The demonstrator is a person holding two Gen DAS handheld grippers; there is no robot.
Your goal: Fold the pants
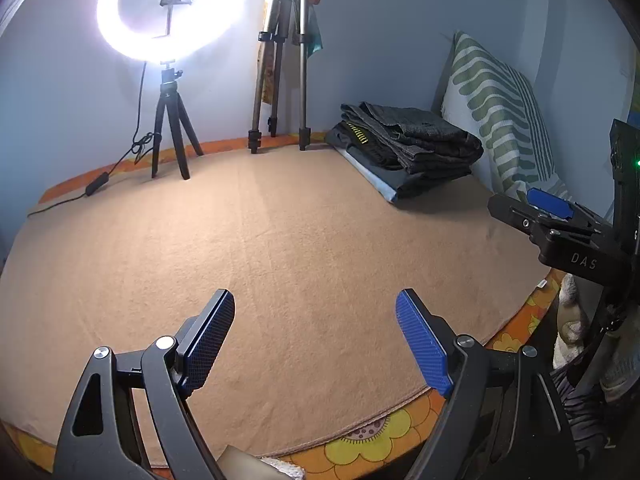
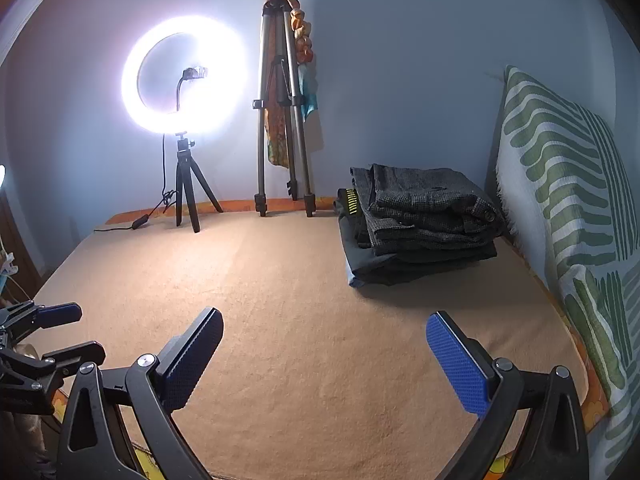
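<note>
A stack of folded dark grey pants (image 1: 408,144) lies at the far right of the tan blanket (image 1: 280,240), near the wall; it also shows in the right wrist view (image 2: 424,216). My left gripper (image 1: 316,340) is open and empty, low over the blanket's near edge. My right gripper (image 2: 324,360) is open and empty over the blanket, well short of the stack. The right gripper shows at the right edge of the left wrist view (image 1: 552,216), and the left gripper shows at the left edge of the right wrist view (image 2: 52,332).
A lit ring light on a small tripod (image 2: 186,80) and a folded silver tripod (image 2: 280,120) stand at the back wall. A green-striped pillow (image 2: 572,208) leans at the right. A cable (image 1: 92,184) runs along the back left edge. A flowered sheet (image 1: 360,444) shows under the blanket.
</note>
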